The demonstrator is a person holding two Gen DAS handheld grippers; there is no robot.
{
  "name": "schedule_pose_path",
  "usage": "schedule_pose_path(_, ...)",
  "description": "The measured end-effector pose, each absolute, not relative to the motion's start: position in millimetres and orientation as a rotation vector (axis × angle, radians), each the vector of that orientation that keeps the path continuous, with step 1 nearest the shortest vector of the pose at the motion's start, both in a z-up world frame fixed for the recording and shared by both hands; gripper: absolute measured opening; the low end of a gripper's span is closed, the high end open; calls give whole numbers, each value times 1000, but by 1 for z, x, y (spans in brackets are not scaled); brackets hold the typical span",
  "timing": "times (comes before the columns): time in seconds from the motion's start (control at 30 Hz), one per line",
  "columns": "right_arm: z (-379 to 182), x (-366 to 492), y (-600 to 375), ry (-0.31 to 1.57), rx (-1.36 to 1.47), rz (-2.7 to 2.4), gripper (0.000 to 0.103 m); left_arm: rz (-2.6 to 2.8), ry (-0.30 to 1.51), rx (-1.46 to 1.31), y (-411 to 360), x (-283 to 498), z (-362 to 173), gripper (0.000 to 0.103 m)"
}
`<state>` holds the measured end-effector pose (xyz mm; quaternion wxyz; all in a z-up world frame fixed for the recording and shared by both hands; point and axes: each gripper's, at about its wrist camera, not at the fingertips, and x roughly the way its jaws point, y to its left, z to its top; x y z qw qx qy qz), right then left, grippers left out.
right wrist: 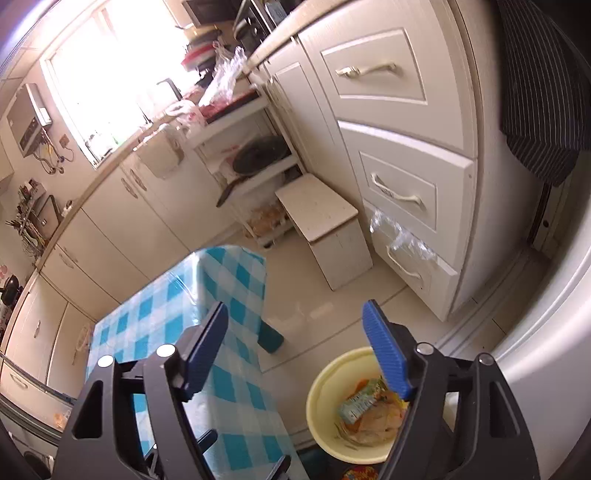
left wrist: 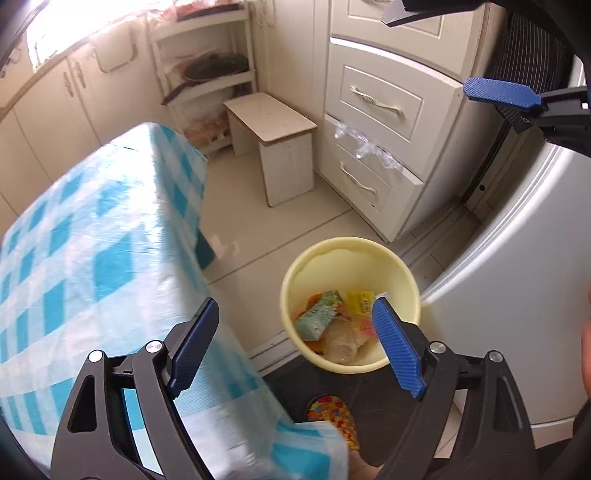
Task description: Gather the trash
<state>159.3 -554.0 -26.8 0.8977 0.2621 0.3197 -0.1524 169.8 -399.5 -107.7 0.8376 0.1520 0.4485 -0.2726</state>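
Left wrist: yellow bin (left wrist: 295,273) holds wrappers (left wrist: 319,314) (crumpled).

Left tool (left wrist: 295,347) spread wide, holding nothing. Right tool (right wrist: 295,350) likewise spread wide, holding nothing; both angled downward.

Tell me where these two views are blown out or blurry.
Left wrist view: window overexposed at top left, checked tablecloth motion-smeared with glare. Right wrist view: window washes out the sink area; the tablecloth is sharper, cabinet edges bowed by fisheye.
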Motion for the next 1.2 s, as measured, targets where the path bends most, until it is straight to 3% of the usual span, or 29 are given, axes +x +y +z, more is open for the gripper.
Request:
schedule_pose_path(0.43,31,148,-445,437,399,-298,91,-345,782,229,-243,174,-27,89)
schedule_pose_path(0.73,57,62,-352,249,330,-266,96,-323,707,166,-141,133,19,94)
schedule_pose_path(1.2,61,-33,-286,360,165,-239,96,-324,744,200,-85,37,20,95)
